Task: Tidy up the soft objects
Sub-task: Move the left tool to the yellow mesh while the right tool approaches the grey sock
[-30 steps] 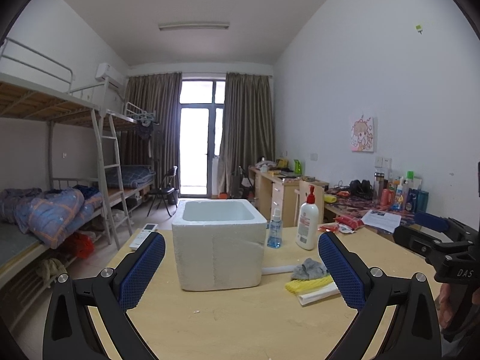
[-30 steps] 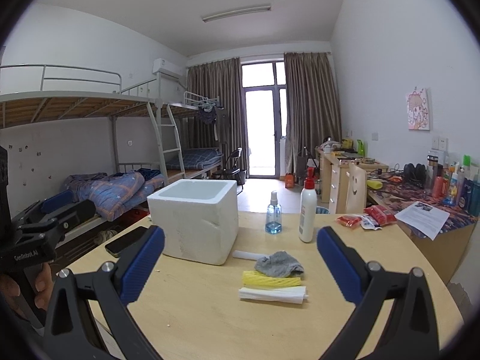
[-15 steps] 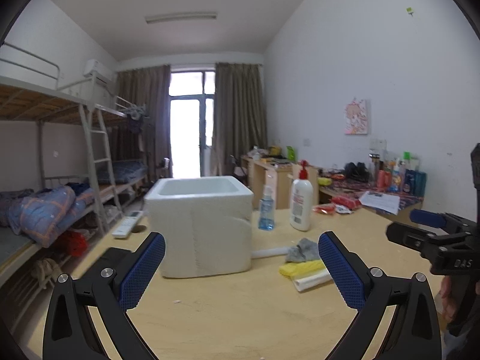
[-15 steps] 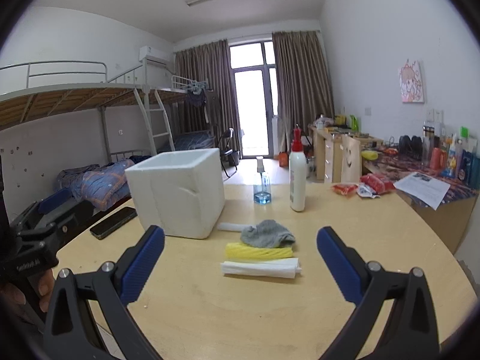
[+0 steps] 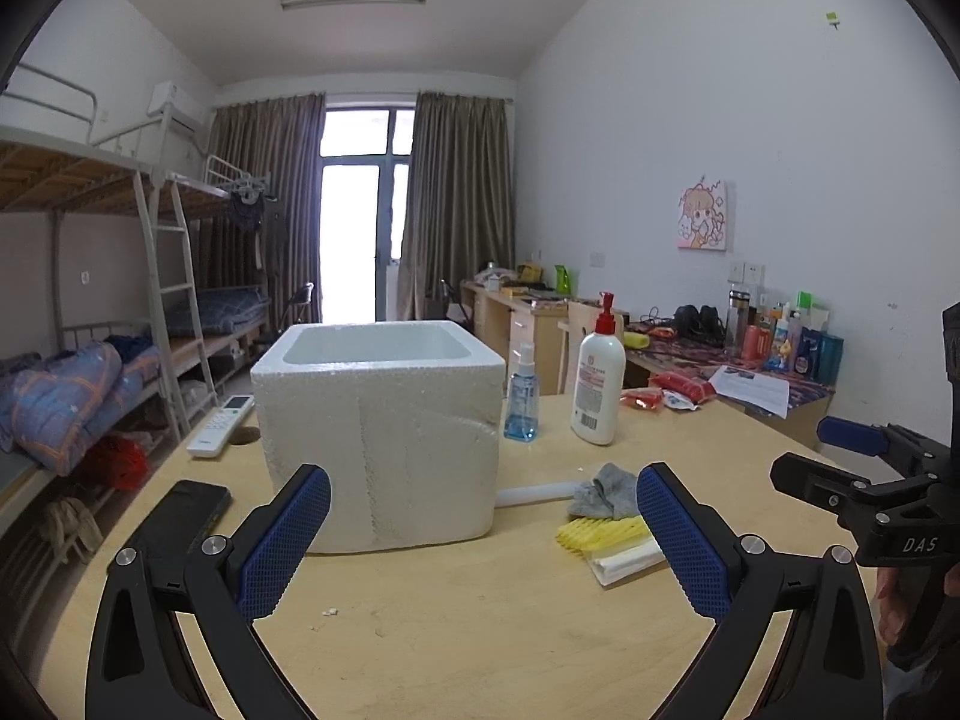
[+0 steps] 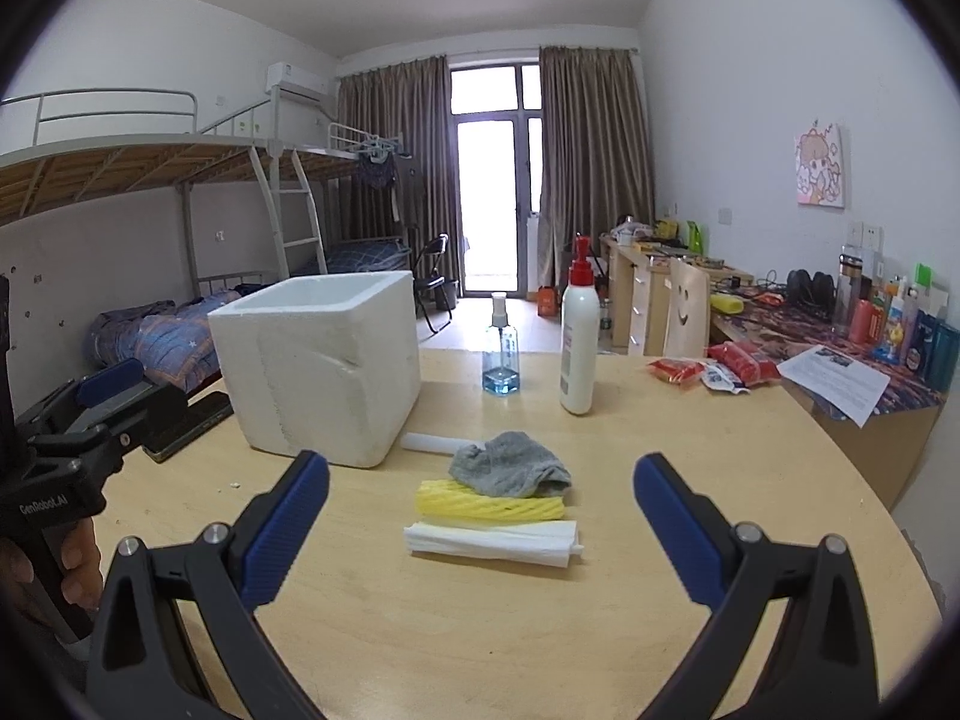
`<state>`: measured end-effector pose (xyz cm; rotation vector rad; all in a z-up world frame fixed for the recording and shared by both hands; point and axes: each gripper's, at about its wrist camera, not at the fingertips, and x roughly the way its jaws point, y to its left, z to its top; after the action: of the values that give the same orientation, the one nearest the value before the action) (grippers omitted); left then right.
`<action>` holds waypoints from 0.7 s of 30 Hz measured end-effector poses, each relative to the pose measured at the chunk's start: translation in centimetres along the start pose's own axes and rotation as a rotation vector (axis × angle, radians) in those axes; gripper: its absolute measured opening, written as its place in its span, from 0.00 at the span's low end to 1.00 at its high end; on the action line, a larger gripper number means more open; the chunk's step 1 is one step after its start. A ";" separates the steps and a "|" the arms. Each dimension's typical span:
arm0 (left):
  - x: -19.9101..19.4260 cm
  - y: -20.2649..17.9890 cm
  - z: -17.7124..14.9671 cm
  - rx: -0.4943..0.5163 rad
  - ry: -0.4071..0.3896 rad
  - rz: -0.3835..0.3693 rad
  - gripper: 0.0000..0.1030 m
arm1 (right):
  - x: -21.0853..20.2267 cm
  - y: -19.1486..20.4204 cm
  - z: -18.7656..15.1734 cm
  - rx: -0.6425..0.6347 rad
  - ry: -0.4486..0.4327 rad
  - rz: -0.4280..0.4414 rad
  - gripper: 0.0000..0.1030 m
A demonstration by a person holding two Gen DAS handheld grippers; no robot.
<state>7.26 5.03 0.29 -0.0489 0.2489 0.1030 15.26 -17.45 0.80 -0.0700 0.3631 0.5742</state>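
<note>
A grey sock, a yellow ribbed cloth and a folded white cloth lie in a row on the wooden table, right of a white foam box. My right gripper is open and empty, just in front of the white cloth. My left gripper is open and empty, facing the foam box; the soft items lie to its right. Each gripper shows at the edge of the other's view.
A white tube lies behind the sock. A blue spray bottle and a white pump bottle stand behind. A phone and remote lie left of the box. Red packets lie far right.
Both grippers have moved lower and closer to the table. The soft items now sit nearer between the right gripper's fingers. Both stay open.
</note>
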 end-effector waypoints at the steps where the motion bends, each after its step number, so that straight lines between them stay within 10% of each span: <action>1: 0.1 0.0 -0.1 0.000 0.000 0.003 0.99 | 0.1 -0.1 0.0 0.001 0.005 0.002 1.00; 21: 7.4 -2.9 -0.4 0.005 0.210 -0.157 0.99 | 4.8 -4.6 -0.2 -0.006 0.174 0.045 1.00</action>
<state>14.57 2.82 -1.80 -0.0740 0.4540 -0.0593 21.46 -18.86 -1.22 -0.1186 0.5329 0.6161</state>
